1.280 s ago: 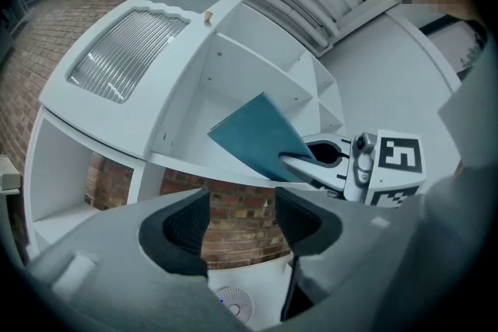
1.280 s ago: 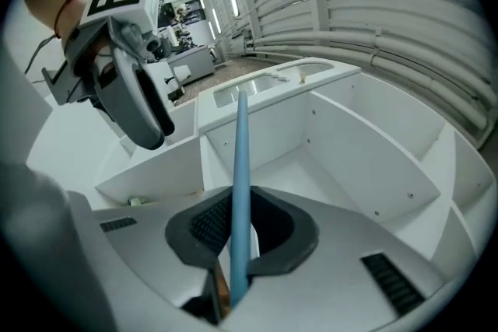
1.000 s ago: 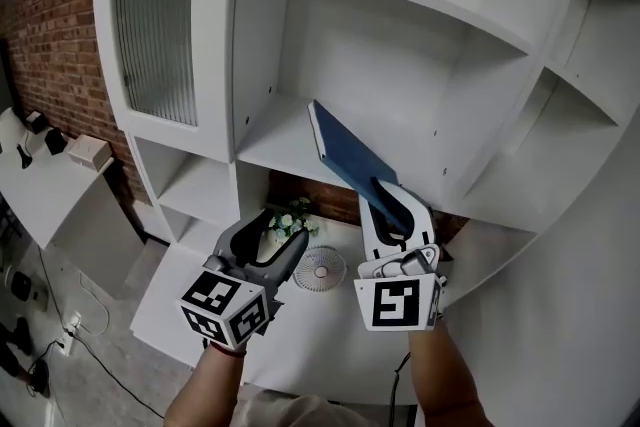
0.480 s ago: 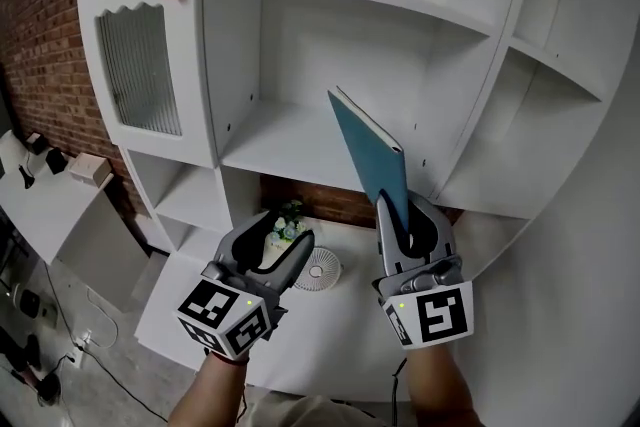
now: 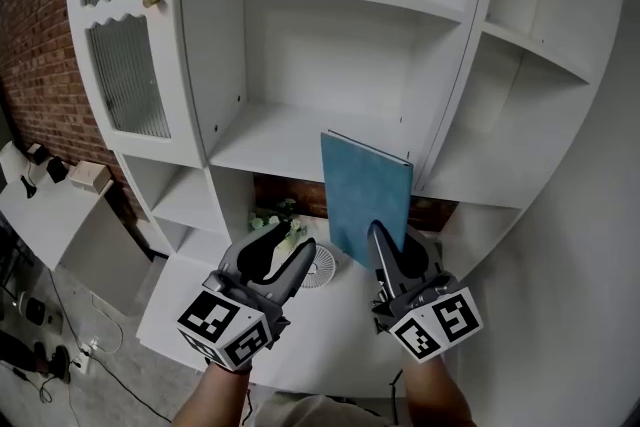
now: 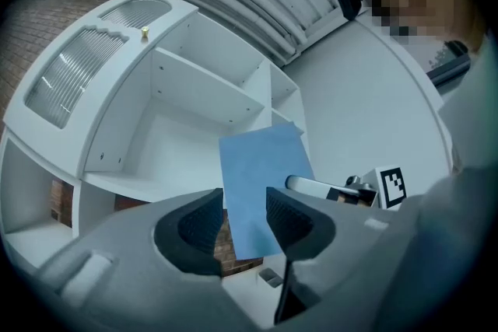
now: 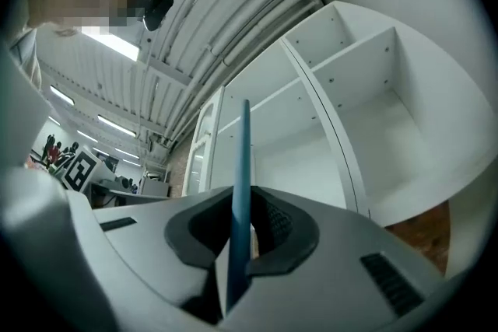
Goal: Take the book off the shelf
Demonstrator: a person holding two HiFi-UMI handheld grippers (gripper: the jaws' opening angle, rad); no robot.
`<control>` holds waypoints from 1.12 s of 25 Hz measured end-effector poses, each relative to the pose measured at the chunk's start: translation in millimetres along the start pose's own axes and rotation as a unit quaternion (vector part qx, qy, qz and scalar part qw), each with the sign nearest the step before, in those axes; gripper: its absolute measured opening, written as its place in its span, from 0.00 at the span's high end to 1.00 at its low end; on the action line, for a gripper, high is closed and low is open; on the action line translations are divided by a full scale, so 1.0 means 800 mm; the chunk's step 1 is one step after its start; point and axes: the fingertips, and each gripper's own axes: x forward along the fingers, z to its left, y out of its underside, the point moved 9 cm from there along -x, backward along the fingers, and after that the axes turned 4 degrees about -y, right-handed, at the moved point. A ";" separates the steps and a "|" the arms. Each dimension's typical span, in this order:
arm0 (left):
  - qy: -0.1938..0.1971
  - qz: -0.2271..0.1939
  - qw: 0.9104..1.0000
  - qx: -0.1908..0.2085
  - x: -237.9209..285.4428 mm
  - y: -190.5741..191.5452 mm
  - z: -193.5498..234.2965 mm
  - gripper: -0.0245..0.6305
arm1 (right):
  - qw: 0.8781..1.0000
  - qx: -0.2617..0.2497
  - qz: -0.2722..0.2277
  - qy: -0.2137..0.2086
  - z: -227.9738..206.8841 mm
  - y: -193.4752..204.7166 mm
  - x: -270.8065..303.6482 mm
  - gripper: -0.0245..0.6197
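backdrop: white open shelf unit [image 5: 300,130] against a red brick wall [image 5: 40,35].
book: thin blue book [image 5: 365,195], upright, off the shelf.
right gripper [image 5: 394,245]: narrow jaws clamp the book's lower edge; its view shows the book edge-on.
left gripper [image 5: 288,240]: empty jaws closing; its view shows the cover face-on.

The middle shelf [image 5: 270,140] lies open to you across its left half. The book [image 5: 366,200], upright in your right gripper [image 5: 394,241], screens its right half. The divider [image 5: 455,85] walls that bay on the right and the ribbed-glass door [image 5: 125,75] on the left. Below, the small fan [image 5: 320,267] and the flowers [image 5: 270,215] crowd the lower ledge [image 5: 170,285].
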 end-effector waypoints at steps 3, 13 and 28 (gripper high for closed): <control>0.004 0.008 1.000 -0.001 0.000 0.007 -0.010 0.74 | 1.000 0.029 0.002 -0.007 0.000 0.008 -0.012 0.88; 0.019 0.036 0.999 -0.013 -0.005 0.036 -0.038 0.88 | 0.995 0.089 0.013 -0.031 0.004 0.030 -0.036 0.88; 0.022 0.069 0.995 -0.066 -0.011 0.100 -0.038 0.90 | 0.980 0.182 0.059 -0.055 0.008 0.104 -0.061 0.88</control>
